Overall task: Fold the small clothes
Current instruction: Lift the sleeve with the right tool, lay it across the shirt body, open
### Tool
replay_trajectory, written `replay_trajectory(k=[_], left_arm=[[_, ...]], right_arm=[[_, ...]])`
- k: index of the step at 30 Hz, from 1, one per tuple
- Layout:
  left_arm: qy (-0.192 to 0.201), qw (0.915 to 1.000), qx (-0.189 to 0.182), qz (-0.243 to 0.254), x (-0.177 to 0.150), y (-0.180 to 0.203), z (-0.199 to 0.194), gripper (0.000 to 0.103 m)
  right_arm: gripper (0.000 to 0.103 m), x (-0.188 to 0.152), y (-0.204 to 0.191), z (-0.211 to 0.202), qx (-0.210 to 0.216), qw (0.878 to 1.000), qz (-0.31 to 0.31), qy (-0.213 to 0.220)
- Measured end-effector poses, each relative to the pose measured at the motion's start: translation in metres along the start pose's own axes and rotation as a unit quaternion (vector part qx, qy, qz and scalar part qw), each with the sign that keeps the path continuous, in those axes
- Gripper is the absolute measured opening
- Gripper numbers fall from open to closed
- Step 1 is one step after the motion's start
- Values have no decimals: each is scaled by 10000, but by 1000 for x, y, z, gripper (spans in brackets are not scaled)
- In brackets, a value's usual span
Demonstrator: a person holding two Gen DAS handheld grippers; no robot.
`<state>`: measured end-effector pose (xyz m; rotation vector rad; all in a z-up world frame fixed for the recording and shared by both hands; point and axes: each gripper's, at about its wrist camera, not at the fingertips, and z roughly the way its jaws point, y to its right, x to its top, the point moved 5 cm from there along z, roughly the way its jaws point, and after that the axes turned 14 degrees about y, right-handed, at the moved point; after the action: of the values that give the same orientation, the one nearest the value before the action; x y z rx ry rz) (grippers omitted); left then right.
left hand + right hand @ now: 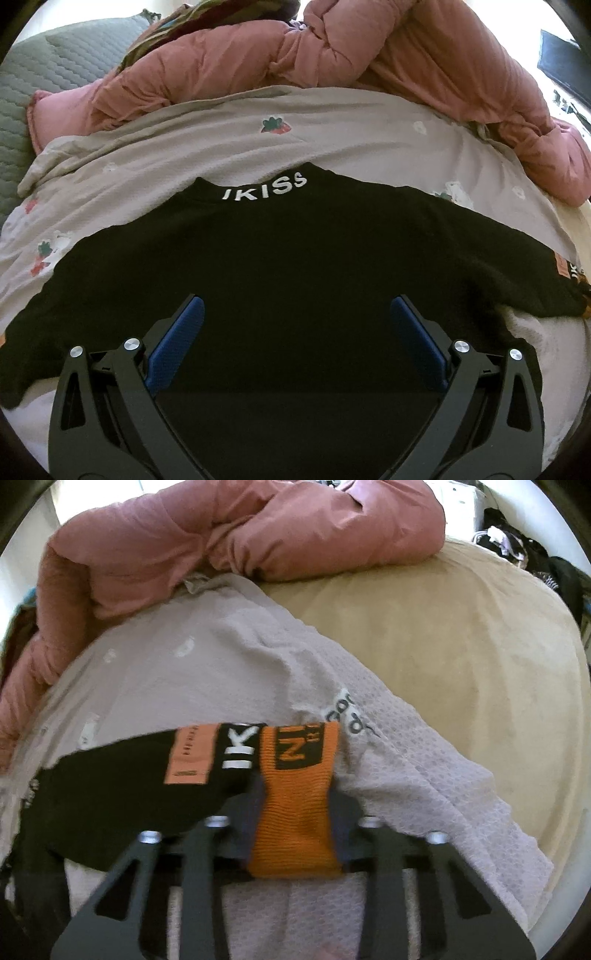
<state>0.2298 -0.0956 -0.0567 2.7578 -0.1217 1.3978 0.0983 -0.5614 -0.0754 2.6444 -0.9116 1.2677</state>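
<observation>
A small black sweater (pixel 288 251) with white "IKISS" lettering on its collar lies flat on a grey strawberry-print sheet (pixel 221 140). My left gripper (pixel 295 310) is open, its blue pads (pixel 177 339) spread wide just above the sweater's body. In the right wrist view the sweater's sleeve (pixel 118 775) ends in an orange knit cuff (pixel 295 812). My right gripper (pixel 295 797) is shut on that orange cuff and holds it at the sheet's edge.
A bulky pink duvet (pixel 332 55) is heaped along the far side of the bed and shows in the right wrist view (pixel 221 535) too. A beige mattress cover (pixel 461 657) lies to the right. A grey quilted pillow (pixel 55 74) sits far left.
</observation>
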Motion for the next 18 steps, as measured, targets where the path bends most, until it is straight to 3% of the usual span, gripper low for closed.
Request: replay_trajectory(k=[9, 18], left_arm=[[64, 9997, -27, -230, -2, -15, -6, 95], [260, 9988, 120, -387, 5, -42, -16, 95]], right_arm=[[4, 20, -39, -43, 467, 9971, -369, 483], [4, 33, -126, -82, 1286, 9854, -822, 754]])
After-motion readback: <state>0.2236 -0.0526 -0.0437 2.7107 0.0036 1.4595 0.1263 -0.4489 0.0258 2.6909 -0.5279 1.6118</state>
